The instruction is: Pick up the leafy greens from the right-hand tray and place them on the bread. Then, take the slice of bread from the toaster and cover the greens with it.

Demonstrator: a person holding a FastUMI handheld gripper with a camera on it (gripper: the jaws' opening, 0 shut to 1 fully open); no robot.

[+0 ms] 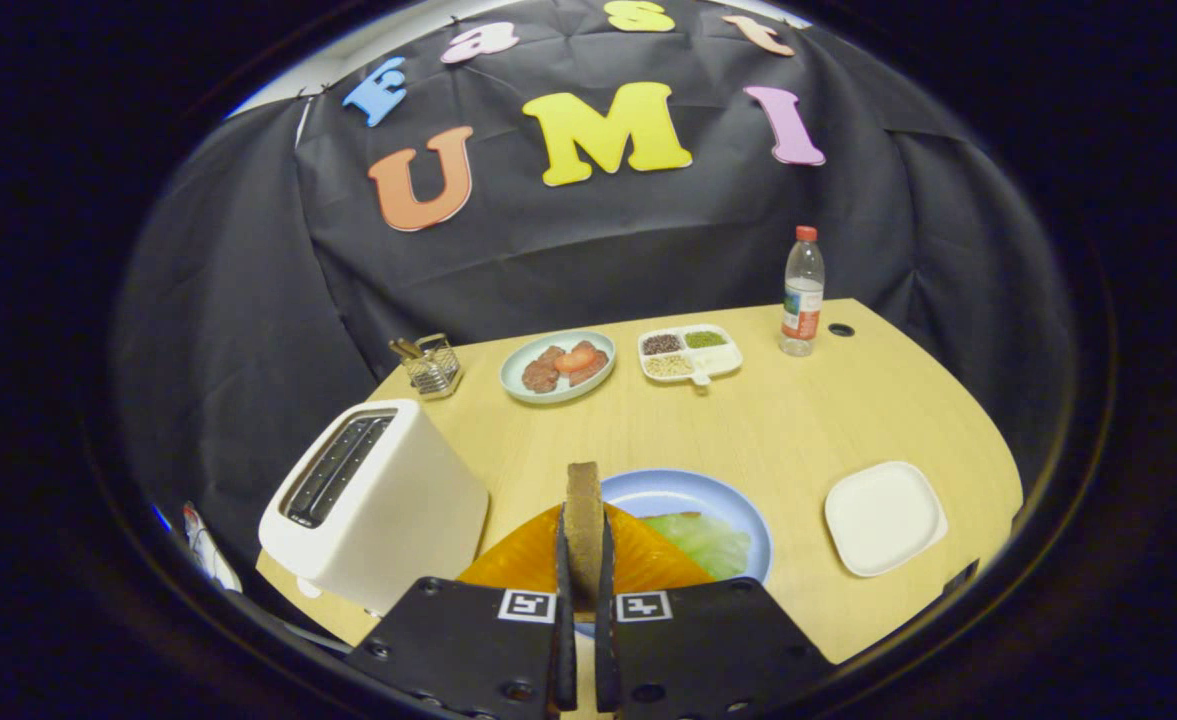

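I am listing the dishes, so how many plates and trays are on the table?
4. A blue plate just ahead of the tool, an empty white tray to its right, a meat plate beyond, and a divided tray beside that.

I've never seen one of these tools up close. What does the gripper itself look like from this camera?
The gripper shows as two wide, flat, angular plates side by side, dotted with round screw heads. Each plate carries a small square black-and-white marker near its inner corner. Two thin upright fingers rise from the seam between the plates. No cables or sleeves are visible.
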